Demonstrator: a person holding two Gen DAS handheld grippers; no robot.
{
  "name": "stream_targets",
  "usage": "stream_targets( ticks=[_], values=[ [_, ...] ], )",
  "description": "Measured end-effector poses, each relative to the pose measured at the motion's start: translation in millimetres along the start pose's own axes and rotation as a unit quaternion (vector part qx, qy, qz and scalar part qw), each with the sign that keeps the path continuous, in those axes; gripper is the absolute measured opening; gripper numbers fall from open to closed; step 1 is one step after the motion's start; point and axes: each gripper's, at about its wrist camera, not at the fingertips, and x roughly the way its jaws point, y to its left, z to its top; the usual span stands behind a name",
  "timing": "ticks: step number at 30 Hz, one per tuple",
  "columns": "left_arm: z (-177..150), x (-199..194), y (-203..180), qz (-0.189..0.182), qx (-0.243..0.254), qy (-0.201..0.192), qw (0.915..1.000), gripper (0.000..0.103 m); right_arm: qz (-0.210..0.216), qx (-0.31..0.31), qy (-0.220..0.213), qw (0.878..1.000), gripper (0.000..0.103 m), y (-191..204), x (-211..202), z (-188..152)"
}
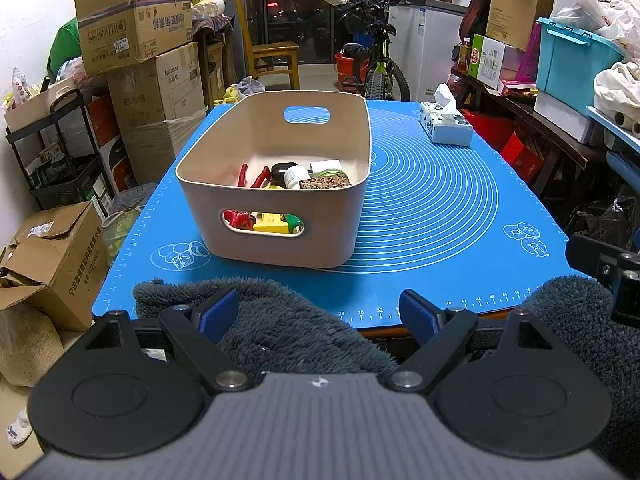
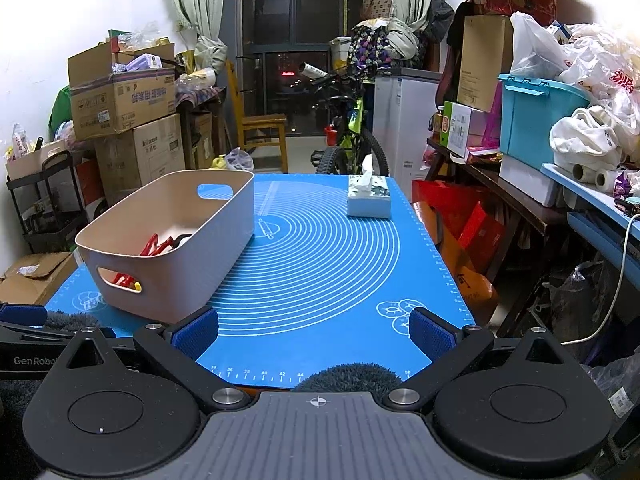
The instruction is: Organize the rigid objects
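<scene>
A beige plastic bin [image 1: 256, 148] [image 2: 224, 240] with handle cut-outs stands on the blue mat [image 1: 440, 216] [image 2: 320, 264]. Inside it lie red-handled pliers [image 1: 256, 178] [image 2: 154, 245], a yellow block [image 1: 272, 224], a white bottle [image 1: 294, 176], a brown patterned block [image 1: 325, 182] and other small items. My left gripper [image 1: 320, 314] hangs open at the near table edge, short of the bin, above a grey fleecy sleeve [image 1: 288, 332]. My right gripper [image 2: 314, 334] is open too, over the mat's near edge to the right of the bin, nothing between its fingers.
A tissue box [image 1: 444, 124] [image 2: 369, 196] sits at the mat's far right. Cardboard boxes [image 1: 136, 32] stack up on the left; a bicycle [image 1: 376, 64] and chair [image 1: 276, 56] stand beyond the table. A cluttered shelf with a teal tub [image 2: 536, 116] lines the right.
</scene>
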Motion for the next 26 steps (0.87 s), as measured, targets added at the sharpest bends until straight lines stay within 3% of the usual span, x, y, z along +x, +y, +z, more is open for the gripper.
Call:
stream_targets(
  ticks=[26],
  values=[
    [1.4, -0.2, 3.3, 0.002, -0.003, -0.002, 1.0, 0.087, -0.001, -0.009, -0.003, 1.0, 0.101, -4.7, -0.3, 0.0]
  ],
)
